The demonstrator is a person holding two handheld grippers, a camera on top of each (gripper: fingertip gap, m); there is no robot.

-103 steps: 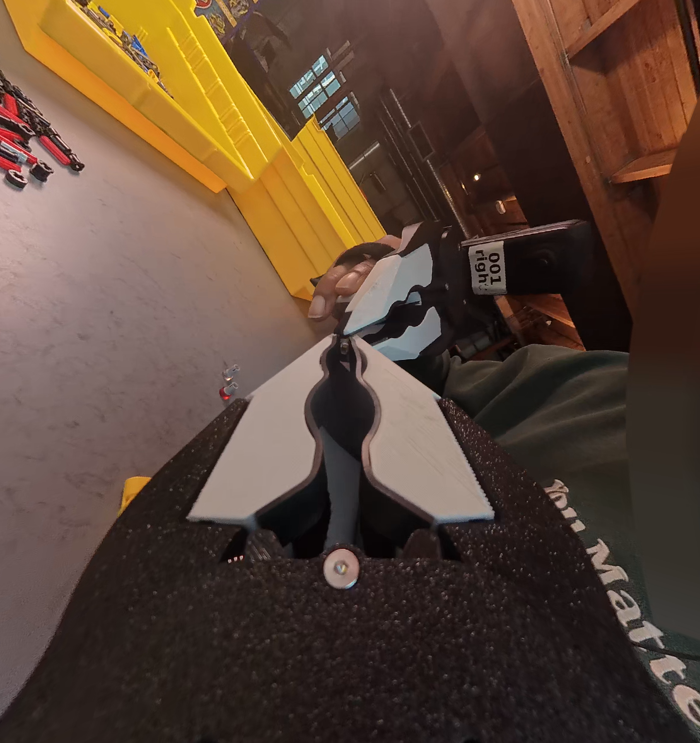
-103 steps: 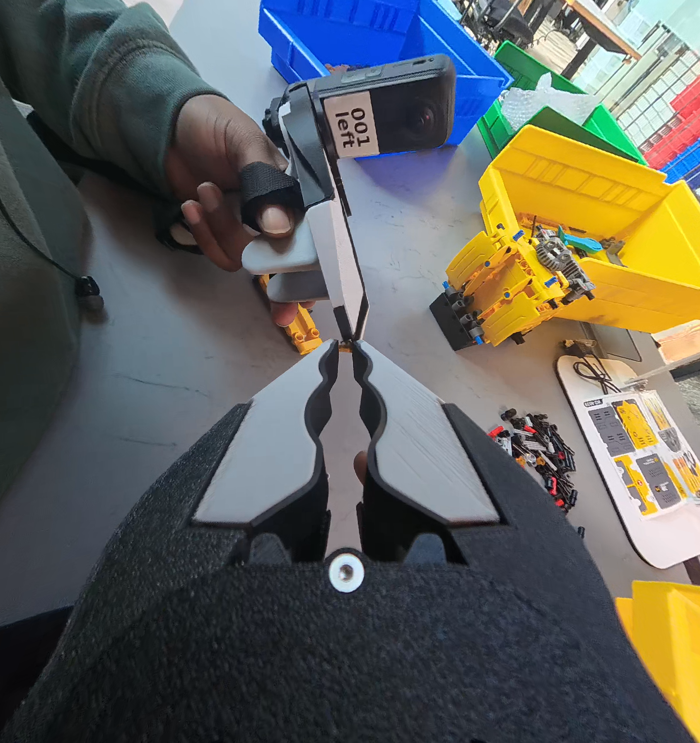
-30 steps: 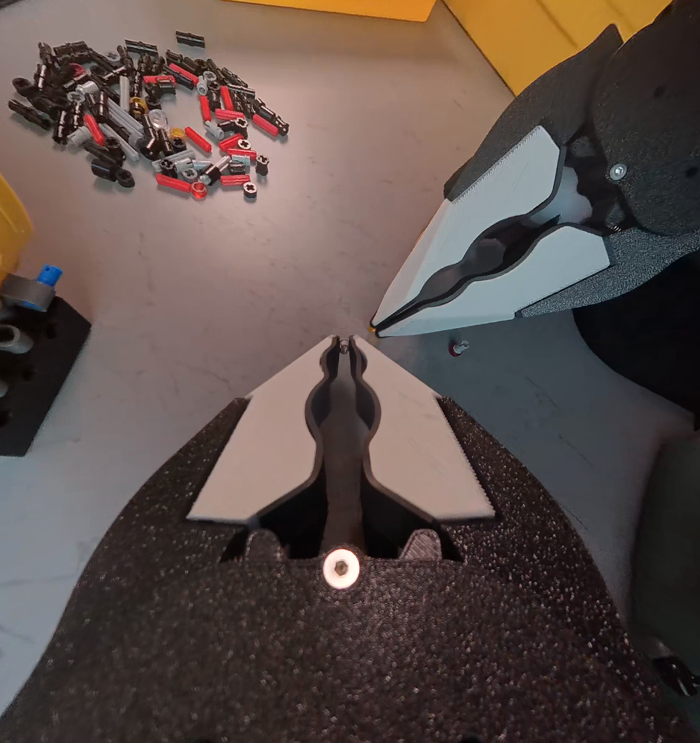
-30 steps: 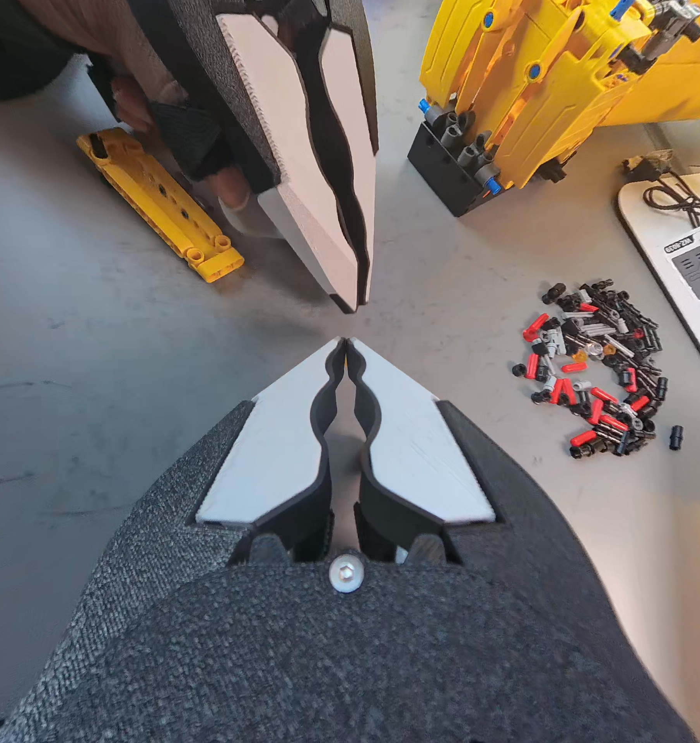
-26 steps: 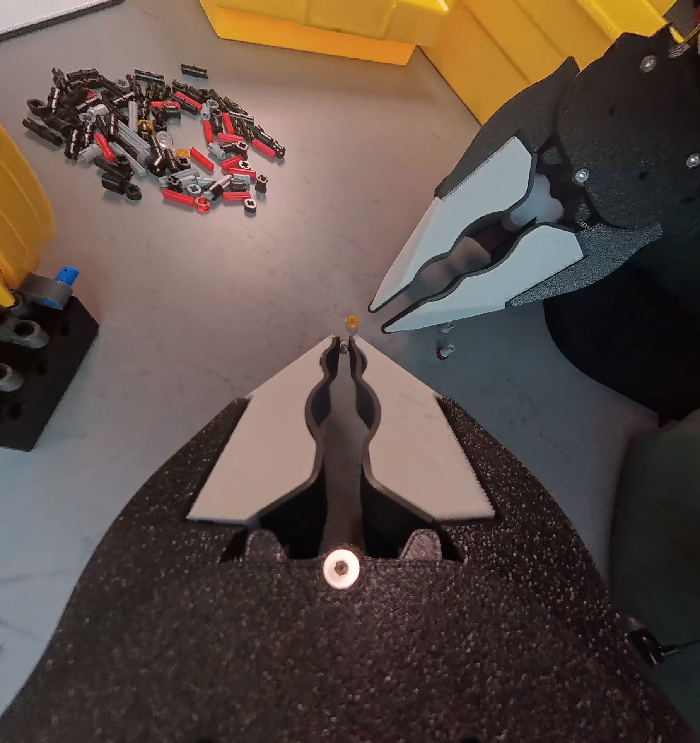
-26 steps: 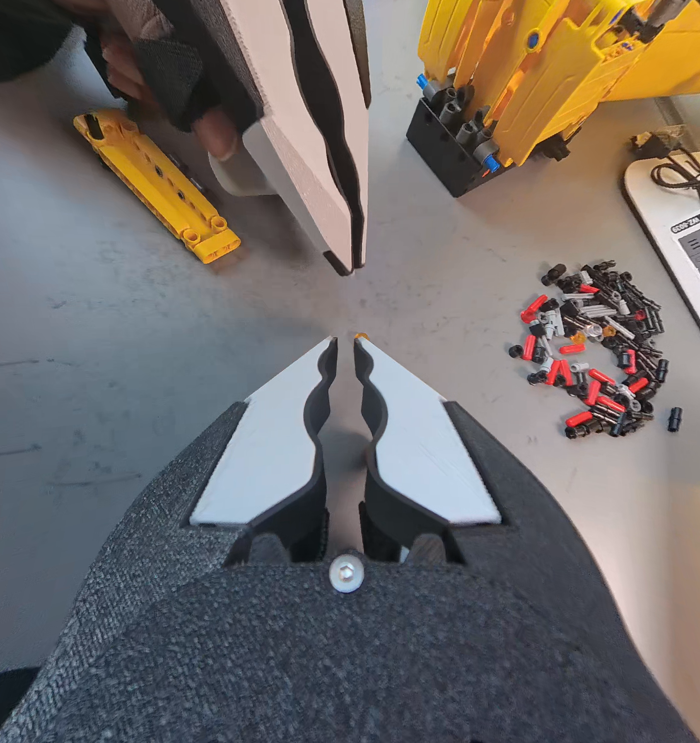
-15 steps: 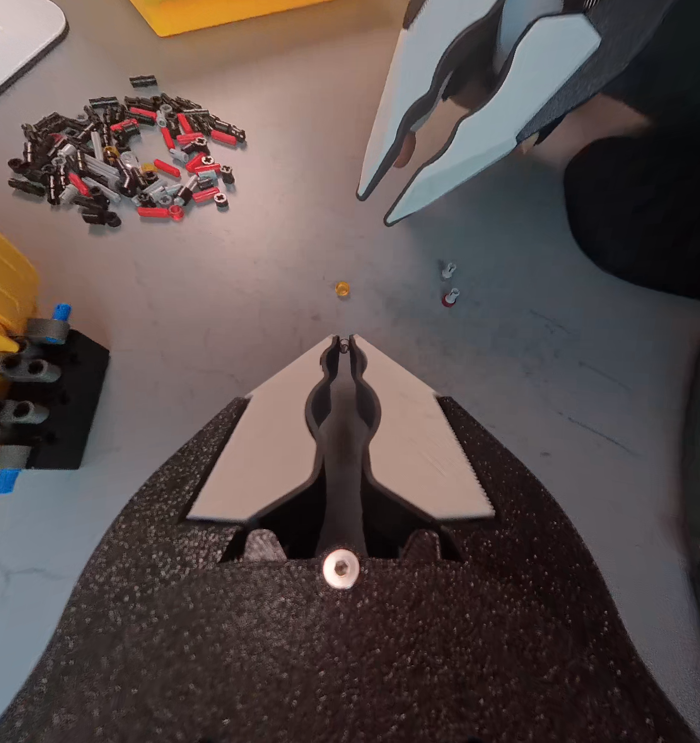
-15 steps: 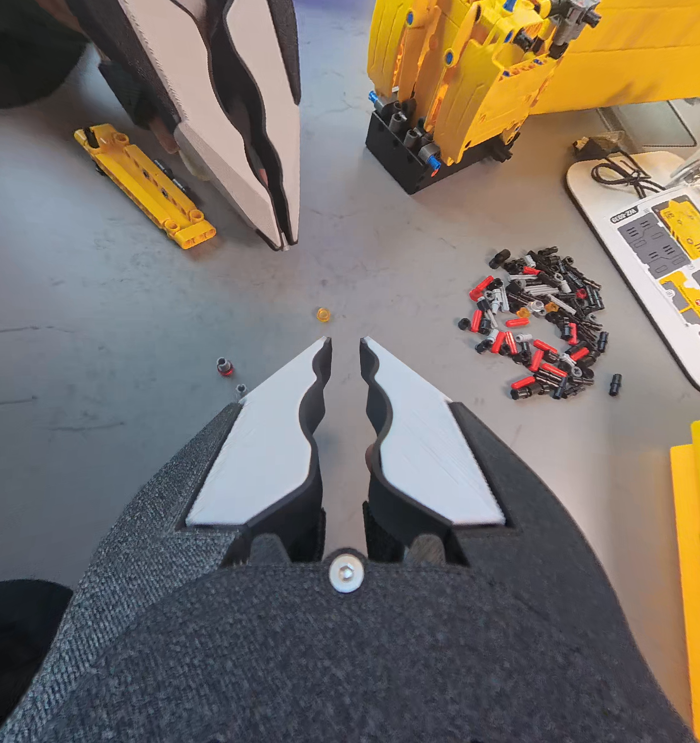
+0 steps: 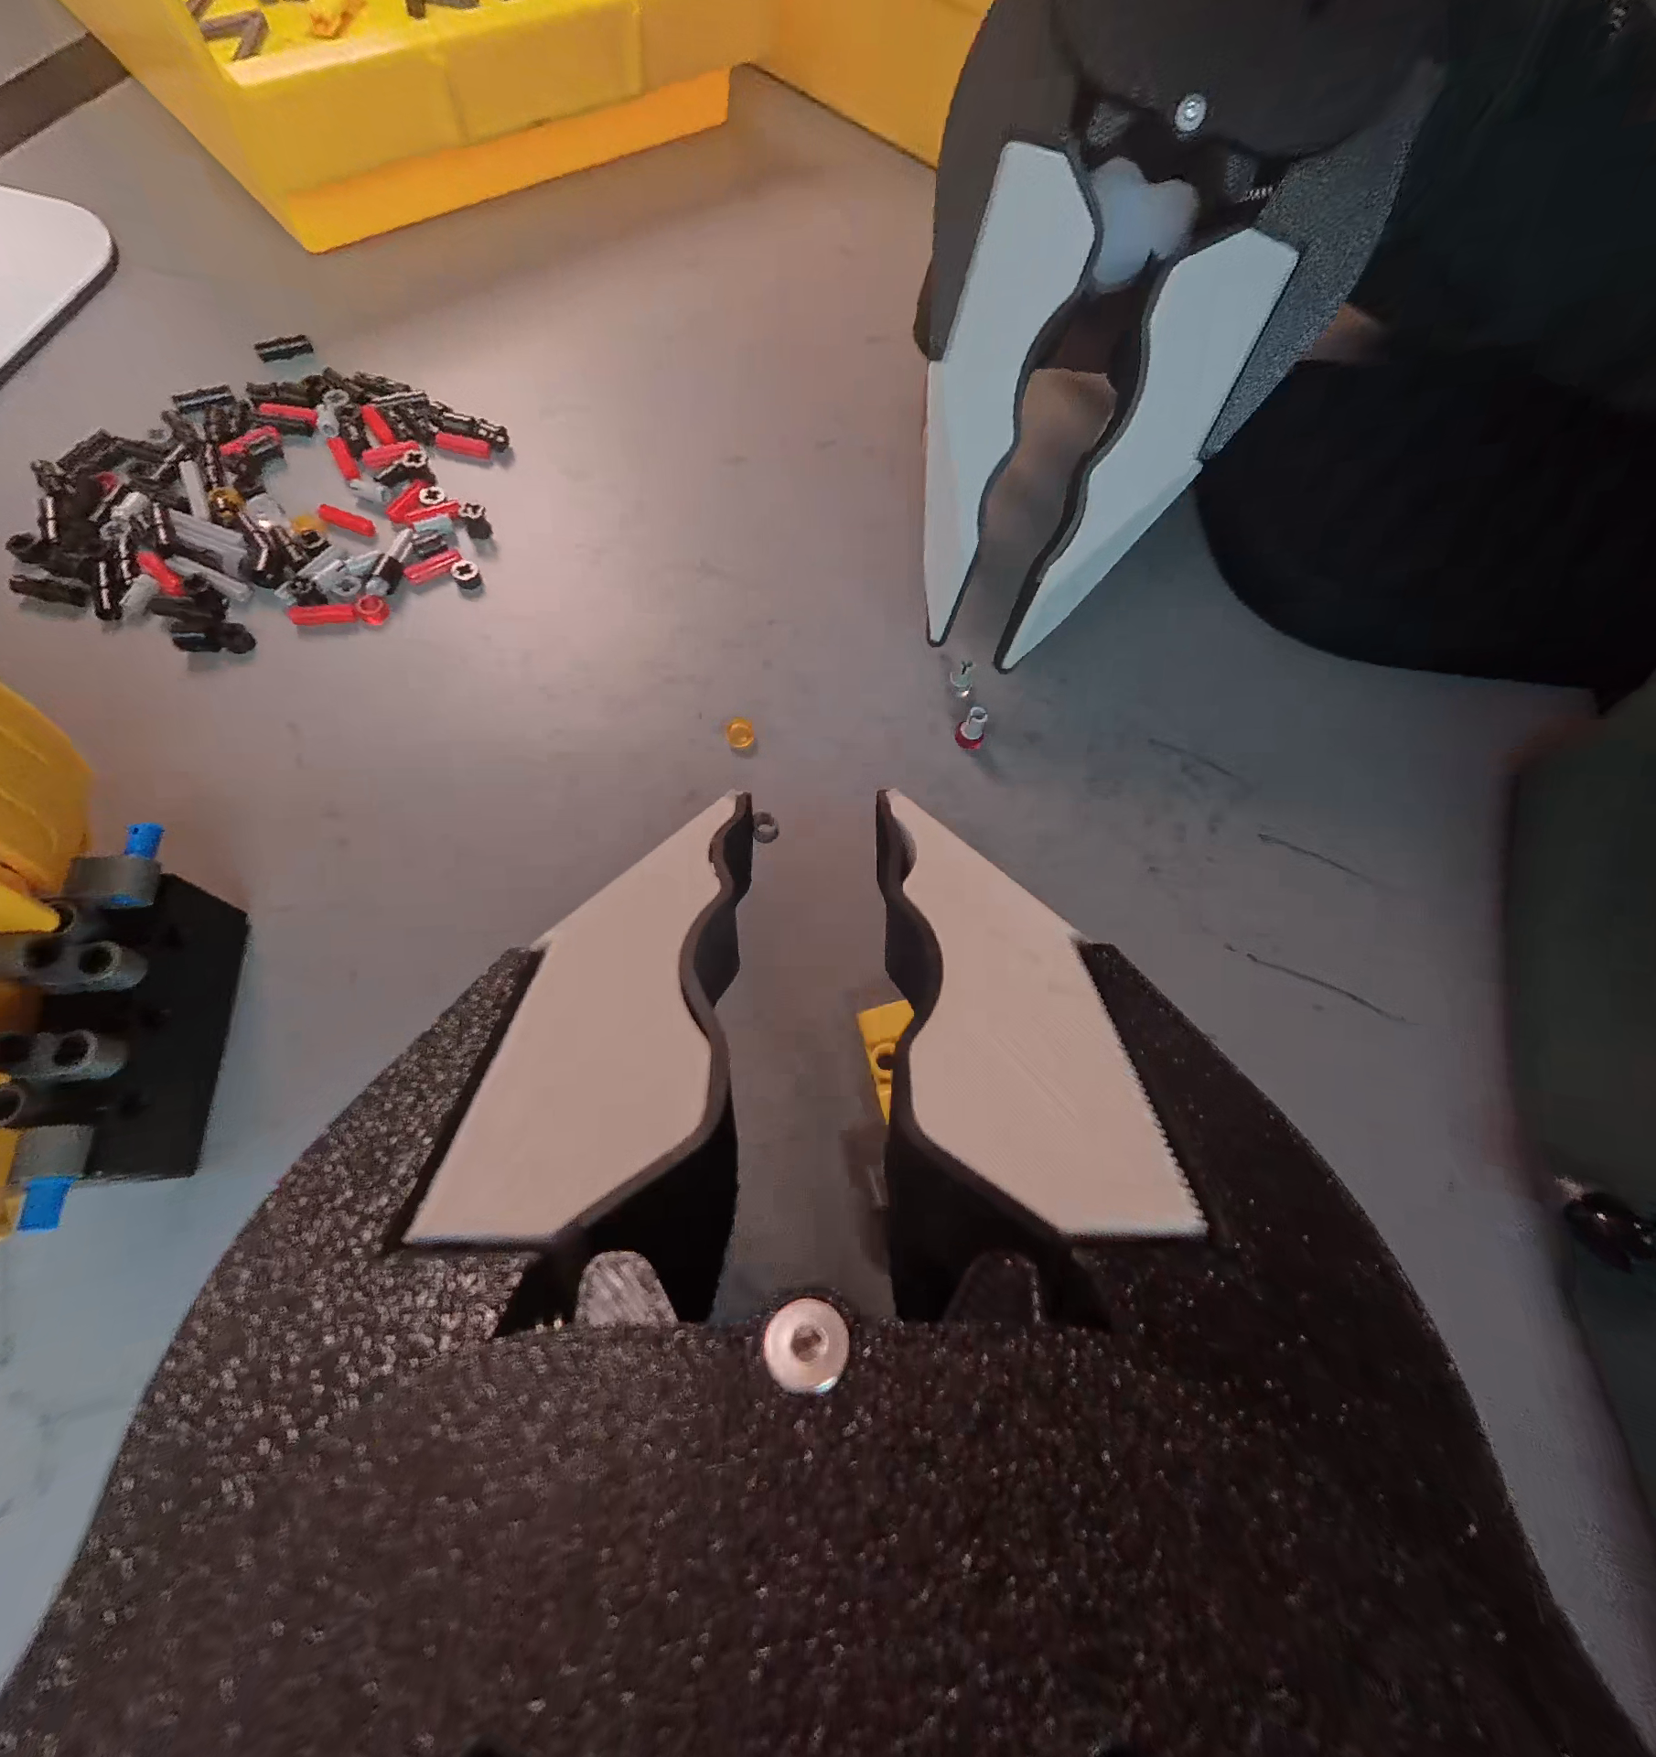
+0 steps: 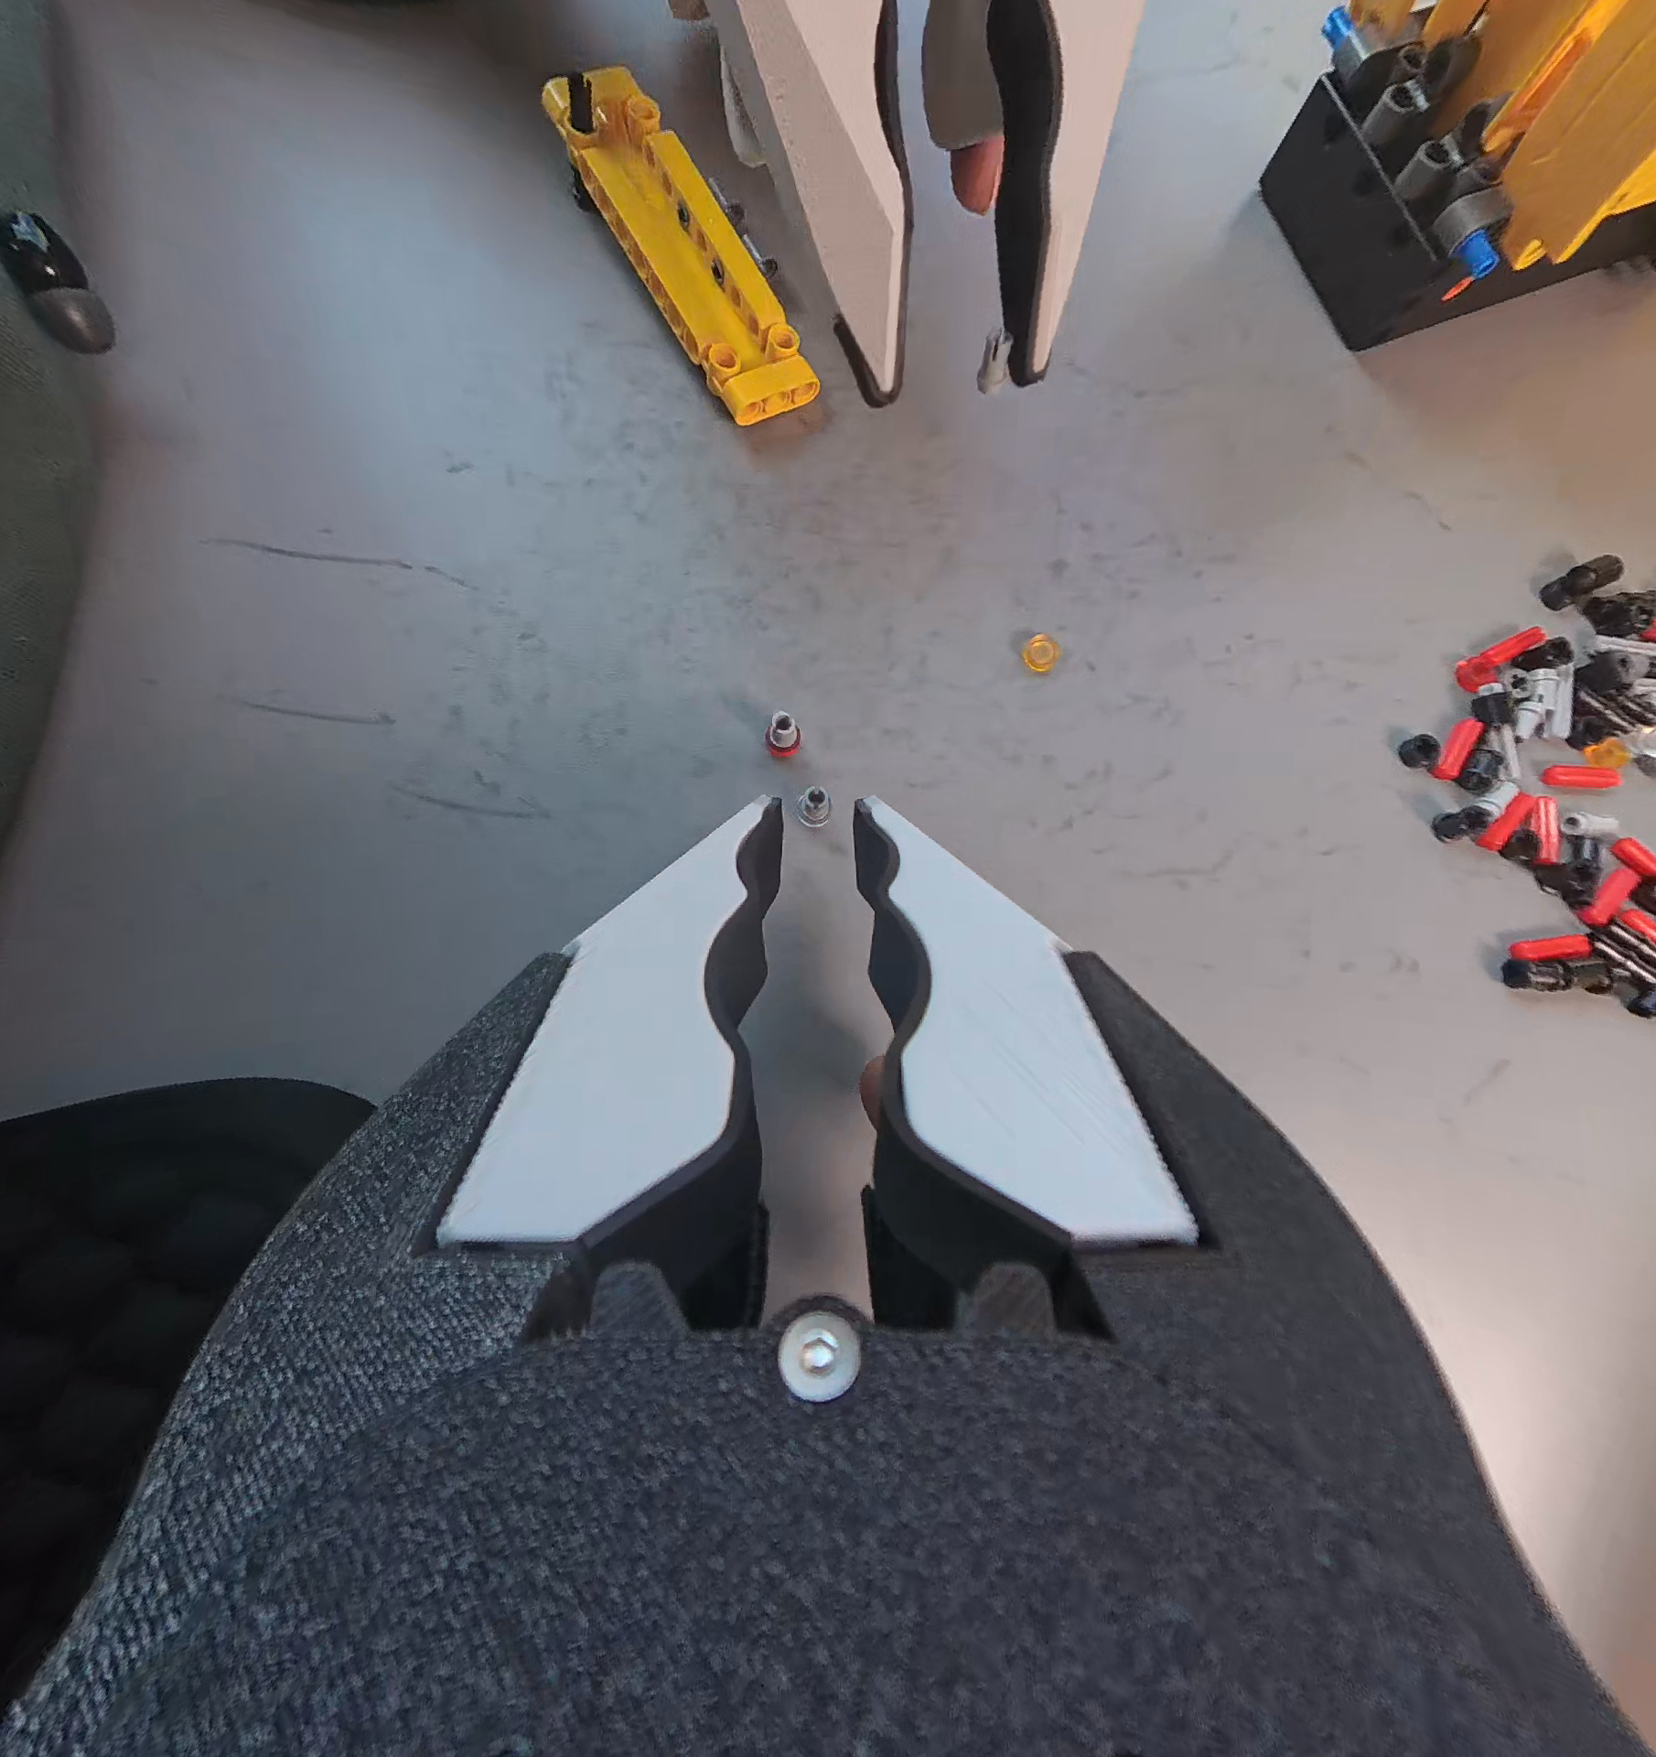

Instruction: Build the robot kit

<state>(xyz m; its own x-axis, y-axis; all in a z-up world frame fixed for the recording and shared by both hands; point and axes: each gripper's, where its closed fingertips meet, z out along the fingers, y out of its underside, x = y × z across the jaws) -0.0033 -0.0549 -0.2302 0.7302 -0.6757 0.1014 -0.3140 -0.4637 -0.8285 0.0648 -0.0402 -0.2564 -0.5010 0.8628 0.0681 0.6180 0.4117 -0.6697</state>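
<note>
My left gripper (image 9: 813, 803) is open above the grey table; a tiny grey pin (image 9: 765, 827) sits against its left fingertip, and shows beside one finger in the right wrist view (image 10: 992, 361). My right gripper (image 10: 817, 806) is open, its tips either side of a small clear-and-grey pin (image 10: 813, 806) standing on the table. It also shows in the left wrist view (image 9: 967, 656), pointing down over that pin (image 9: 962, 677). A red-based pin (image 10: 783, 734) stands just beyond it. An orange round stud (image 10: 1039, 654) lies alone between the two grippers (image 9: 740, 734).
A pile of red, black and grey pins (image 10: 1585, 789) lies to the right. A yellow beam (image 10: 682, 238) lies under the left gripper. A yellow model on a black base (image 9: 92, 1027), yellow bins (image 9: 425, 95) and a white board (image 9: 7, 276) stand around. A person's sleeve (image 10: 7, 570) is close. About 8 centimeters separates my left fingertips from my right. The left tips stand about 5 centimeters off the orange round stud (image 10: 1039, 654). It turns up in the left wrist view (image 9: 744, 729) as well.
The right gripper let the orange stud go onto the table, then came down around the clear pin. The left gripper, shut on the tiny grey pin before, has opened.
</note>
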